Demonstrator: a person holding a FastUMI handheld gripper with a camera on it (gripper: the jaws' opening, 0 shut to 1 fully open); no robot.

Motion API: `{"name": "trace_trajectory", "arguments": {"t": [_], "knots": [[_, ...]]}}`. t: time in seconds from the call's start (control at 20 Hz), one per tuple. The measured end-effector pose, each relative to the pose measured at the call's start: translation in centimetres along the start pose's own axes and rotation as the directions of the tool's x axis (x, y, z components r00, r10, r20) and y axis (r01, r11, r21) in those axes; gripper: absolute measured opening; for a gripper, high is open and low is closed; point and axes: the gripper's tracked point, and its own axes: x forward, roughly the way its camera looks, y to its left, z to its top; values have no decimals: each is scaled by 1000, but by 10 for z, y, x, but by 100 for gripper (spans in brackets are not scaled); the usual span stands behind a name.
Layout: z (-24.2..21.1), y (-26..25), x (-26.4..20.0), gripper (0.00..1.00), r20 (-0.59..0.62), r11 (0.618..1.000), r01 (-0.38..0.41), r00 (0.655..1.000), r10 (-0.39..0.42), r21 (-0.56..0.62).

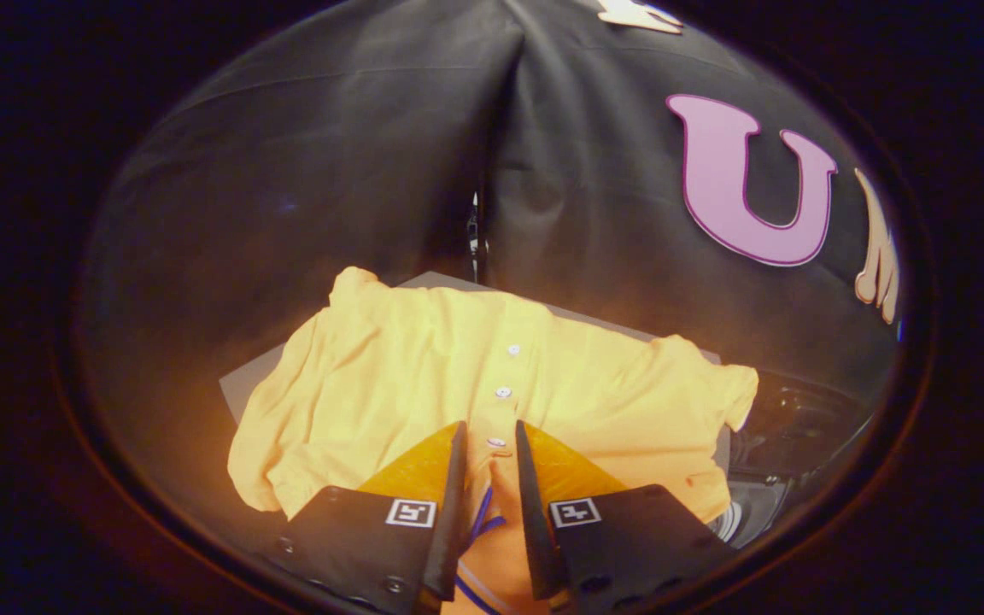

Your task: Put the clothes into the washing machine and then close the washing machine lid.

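A yellow polo shirt (424, 384) with a buttoned placket lies spread over a grey table (240, 384). My gripper (489, 444) is over the shirt's collar end, its fingers drawn close together. The placket and the blue-striped collar sit pinched between them, so it is shut on the shirt. The rest of the shirt stretches beyond the fingertips toward the table's far edge, with one sleeve (727, 389) hanging off toward the right. The washing machine (787, 431) shows as a dark, glossy shape low on the right, beside the table; whether its lid is up is hard to tell.
Black cloth walls (330, 171) close in behind the table and meet at a corner seam straight ahead. A thin metal pole (474, 231) shows in that seam. A pale rounded part (744, 517) lies below the machine, right of my fingers.
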Motion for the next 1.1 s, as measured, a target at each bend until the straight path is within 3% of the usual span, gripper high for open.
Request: {"name": "trace_trajectory", "arguments": {"t": [0.3,0.65,1.1], "knots": [[-1,-2,-11,34,27,996,31,999,-29,-89],[-12,-29,-25,34,8,998,9,1000,-10,61],[-11,-103,-53,34,5,972,169,985,-172,163]]}}
